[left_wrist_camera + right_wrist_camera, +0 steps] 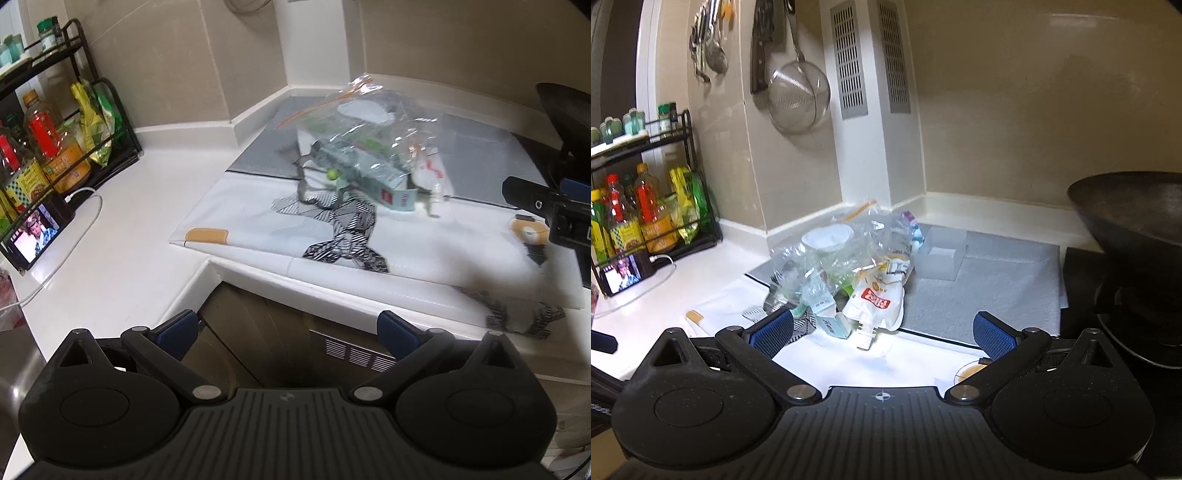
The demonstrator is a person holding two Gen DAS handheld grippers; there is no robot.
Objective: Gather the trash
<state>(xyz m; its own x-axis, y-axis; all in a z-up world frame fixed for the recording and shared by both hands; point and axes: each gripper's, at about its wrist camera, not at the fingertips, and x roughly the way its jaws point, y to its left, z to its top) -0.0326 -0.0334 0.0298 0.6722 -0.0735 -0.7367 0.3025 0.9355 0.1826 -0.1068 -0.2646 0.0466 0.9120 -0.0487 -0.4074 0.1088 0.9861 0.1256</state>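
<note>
A clear bag (pixel 834 258) stuffed with trash sits on the bench (pixel 122 236), on a patterned mat. It looks light, soft and crinkly, so its top edge is best to pinch. Both left tongs (pixel 288 334) and right tongs (pixel 882 332) are wide apart, holding nothing. A black wok (pixel 1134 218) sits nearby.

A crinkled clear plastic bag (pixel 846 254) holding a glossy white spout pouch (pixel 877 301) lies on a smooth white countertop (pixel 713 266) beside a matt grey textured mat (pixel 997 280) (cloth, seemingly), near a matt black wok (pixel 1134 218) and a wire-mesh metal strainer (pixel 798 96).
</note>
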